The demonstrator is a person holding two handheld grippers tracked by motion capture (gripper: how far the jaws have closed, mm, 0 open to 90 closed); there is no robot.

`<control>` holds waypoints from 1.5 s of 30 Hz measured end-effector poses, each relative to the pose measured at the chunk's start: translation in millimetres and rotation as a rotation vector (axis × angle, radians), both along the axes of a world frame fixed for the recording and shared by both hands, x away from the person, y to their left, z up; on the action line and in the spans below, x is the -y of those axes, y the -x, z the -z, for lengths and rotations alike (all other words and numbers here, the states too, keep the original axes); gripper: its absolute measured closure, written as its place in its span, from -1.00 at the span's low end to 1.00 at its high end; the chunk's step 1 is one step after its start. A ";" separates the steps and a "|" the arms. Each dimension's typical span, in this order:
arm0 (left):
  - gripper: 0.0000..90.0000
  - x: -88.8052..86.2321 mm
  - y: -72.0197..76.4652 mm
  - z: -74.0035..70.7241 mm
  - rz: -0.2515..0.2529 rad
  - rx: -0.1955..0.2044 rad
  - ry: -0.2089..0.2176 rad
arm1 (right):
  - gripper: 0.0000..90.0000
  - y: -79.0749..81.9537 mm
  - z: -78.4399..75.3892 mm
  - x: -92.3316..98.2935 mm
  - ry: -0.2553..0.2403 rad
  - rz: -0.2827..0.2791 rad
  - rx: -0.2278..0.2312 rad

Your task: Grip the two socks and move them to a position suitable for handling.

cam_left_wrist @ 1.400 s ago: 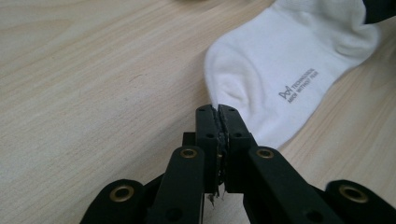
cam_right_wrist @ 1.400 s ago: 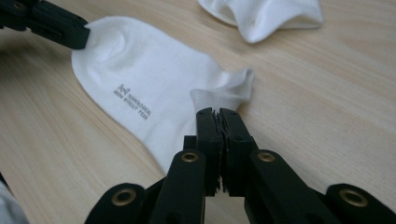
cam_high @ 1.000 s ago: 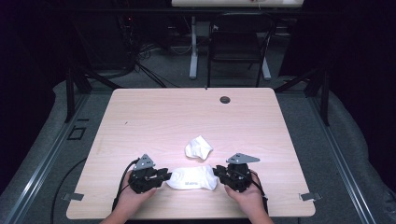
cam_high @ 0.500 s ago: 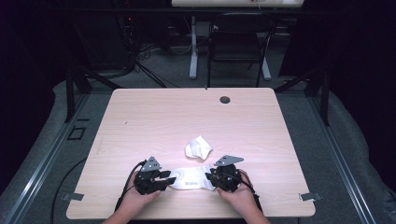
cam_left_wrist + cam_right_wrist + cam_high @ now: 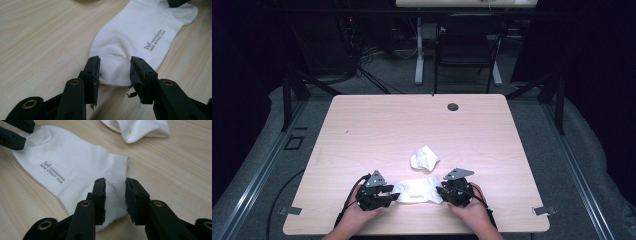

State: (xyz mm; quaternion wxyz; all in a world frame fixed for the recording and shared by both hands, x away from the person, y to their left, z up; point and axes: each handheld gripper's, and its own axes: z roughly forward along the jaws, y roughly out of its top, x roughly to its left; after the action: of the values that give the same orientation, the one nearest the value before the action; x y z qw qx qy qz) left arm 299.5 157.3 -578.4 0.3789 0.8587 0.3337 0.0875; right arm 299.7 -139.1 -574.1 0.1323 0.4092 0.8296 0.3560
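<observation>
A flat white sock (image 5: 417, 191) with grey lettering lies near the table's front edge. My left gripper (image 5: 388, 192) is at its left end and my right gripper (image 5: 443, 192) at its right end. In the left gripper view the left gripper (image 5: 114, 62) stands open, its jaws astride one end of the sock (image 5: 135, 37) without pressing it. In the right gripper view the right gripper (image 5: 115, 183) is open too, with the cuff end of the sock (image 5: 70, 167) lying loose between its jaws. Both pairs of jaws have just been opening. A second, crumpled white sock (image 5: 424, 158) lies just behind.
The light wooden table (image 5: 387, 125) has a dark round grommet (image 5: 453, 106) at its back edge. A chair (image 5: 467, 45) and cables stand on the floor beyond. The crumpled sock (image 5: 140, 128) lies a short way past the right gripper's jaws.
Both grippers have opened and let go of the sock's ends. The sock has settled flat on the table, and the right gripper has sunk a little and drawn slightly inward.
</observation>
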 end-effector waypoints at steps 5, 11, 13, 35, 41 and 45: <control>0.37 -0.1 1.8 0.7 0.009 0.019 -0.014 | 0.58 1.4 -0.3 2.4 0.004 0.001 -0.011; 0.38 -3.1 4.8 0.7 0.004 0.014 -0.012 | 0.59 6.8 -1.8 2.7 0.017 -0.011 -0.027; 0.38 -3.9 6.4 0.6 0.002 0.010 -0.011 | 0.61 9.1 -2.3 1.7 0.025 -0.018 -0.027; 0.19 -18.4 0.7 -12.9 -0.067 0.016 0.069 | 0.26 10.3 -14.0 5.7 -0.191 -0.037 0.006; 0.14 -20.3 -3.0 -13.7 -0.070 0.031 0.064 | 0.14 7.3 -12.0 1.1 -0.188 -0.036 -0.002; 0.09 -20.7 -6.7 -13.1 -0.086 0.028 0.064 | 0.21 3.1 -11.4 -2.5 -0.152 -0.019 -0.003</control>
State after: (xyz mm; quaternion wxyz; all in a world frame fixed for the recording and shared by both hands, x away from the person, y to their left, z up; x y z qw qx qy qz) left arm 306.3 177.9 -565.3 0.4067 0.8297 0.3676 0.1048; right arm 296.6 -136.6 -562.8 0.0965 0.4107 0.8043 0.4186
